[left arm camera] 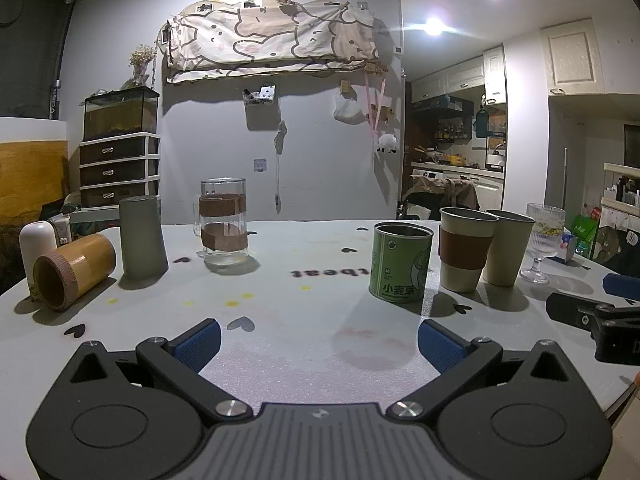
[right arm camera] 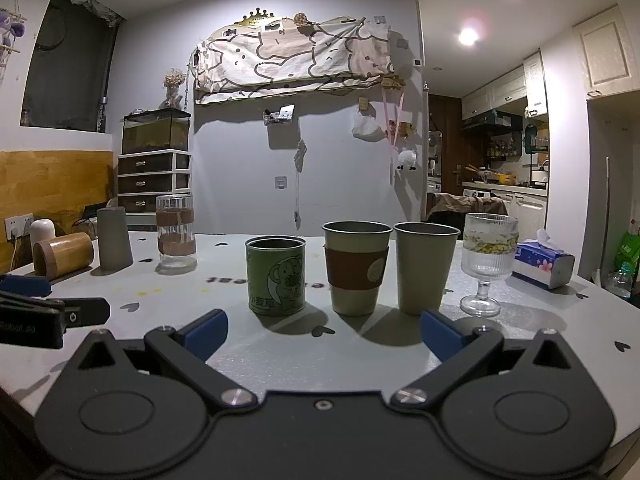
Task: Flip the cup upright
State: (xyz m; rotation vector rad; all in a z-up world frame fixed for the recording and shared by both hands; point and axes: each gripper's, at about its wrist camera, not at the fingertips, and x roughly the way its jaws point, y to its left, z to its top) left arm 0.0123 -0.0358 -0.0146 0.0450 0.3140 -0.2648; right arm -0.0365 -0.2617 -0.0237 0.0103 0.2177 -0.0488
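**Cups on the table, both grippers wide and empty**

The white table [left arm camera: 304,312], printed with small black hearts, carries everything. Taking the green tin [left arm camera: 401,263] as the landmark: it stands upright and open-topped near the table's middle.

The left gripper [left arm camera: 319,344] hovers low over the table on the near side of the tin, its blue-padded fingers [left arm camera: 199,343] spread wide apart with nothing between them. The right gripper [right arm camera: 324,334] sits just in front of the tin, likewise spread wide and holding nothing.

Well to the left of the tin stands a glass mug [left arm camera: 223,222] with brown bands, upright. Further left of it is a grey cup [left arm camera: 142,237], mouth down on the table. Beyond that, farthest left from the tin, a bamboo cup [left arm camera: 72,270] lies on its side with its open mouth toward the camera, and a white bottle [left arm camera: 37,240] stands just behind it.

Just right of the tin stands a sleeved paper cup [left arm camera: 465,249], then a plain beige cup [left arm camera: 507,247] touching or nearly touching it, both upright. Right again is a ribbed stemmed glass [left arm camera: 543,240], and farthest right a tissue pack [right arm camera: 544,262].
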